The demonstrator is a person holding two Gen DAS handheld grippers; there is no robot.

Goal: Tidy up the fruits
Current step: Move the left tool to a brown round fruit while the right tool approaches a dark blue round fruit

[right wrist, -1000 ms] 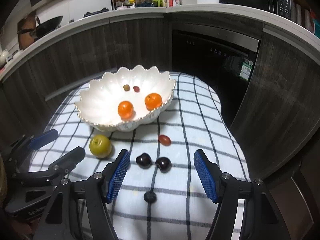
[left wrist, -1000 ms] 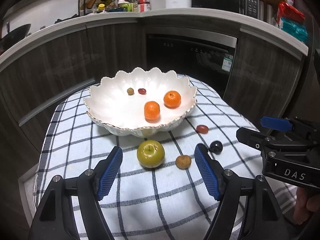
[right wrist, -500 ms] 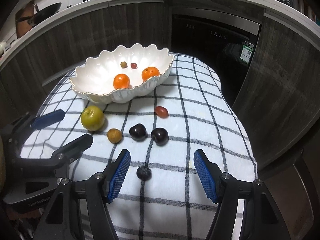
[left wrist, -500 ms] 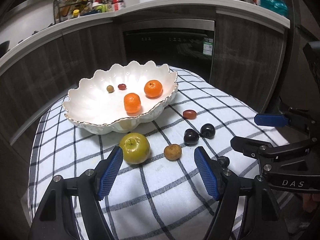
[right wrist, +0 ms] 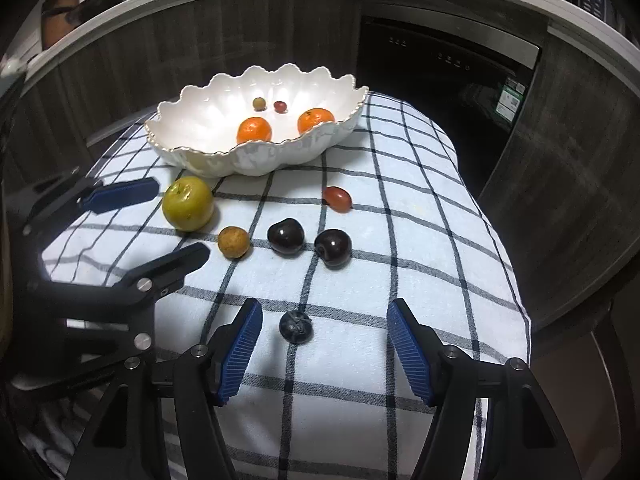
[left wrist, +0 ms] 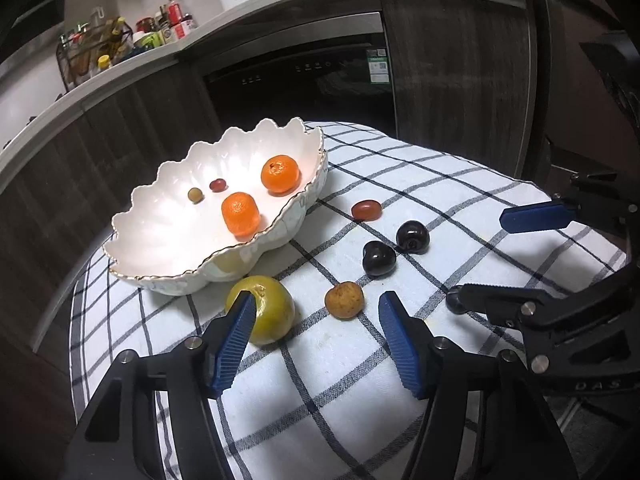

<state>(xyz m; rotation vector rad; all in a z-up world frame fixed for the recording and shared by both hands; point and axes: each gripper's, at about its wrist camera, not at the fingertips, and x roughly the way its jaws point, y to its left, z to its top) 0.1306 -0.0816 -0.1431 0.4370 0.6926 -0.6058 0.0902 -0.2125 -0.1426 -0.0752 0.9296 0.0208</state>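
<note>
A white scalloped bowl (left wrist: 160,240) on the checked cloth holds two oranges (left wrist: 280,174) and two small grapes (left wrist: 195,195). On the cloth in front of it lie a green apple (left wrist: 276,312), a brown round fruit (left wrist: 344,300), two dark plums (left wrist: 379,258) and a red grape tomato (left wrist: 366,210). My left gripper (left wrist: 316,308) hovers low over the apple and the brown fruit. Its jaws are closing and grip nothing, and its left finger covers the apple's edge. My right gripper (right wrist: 324,312) stands open around a dark blueberry (right wrist: 296,326) without touching it.
The cloth-covered table (right wrist: 440,240) drops off at the right and near edges. Dark wooden cabinets and a built-in oven (right wrist: 440,64) stand behind it. A counter above carries a rack of bottles (left wrist: 104,48). The two grippers are close side by side.
Both grippers have come down closer to the cloth. The left one has rolled and its jaws have narrowed. No fruit has moved.
</note>
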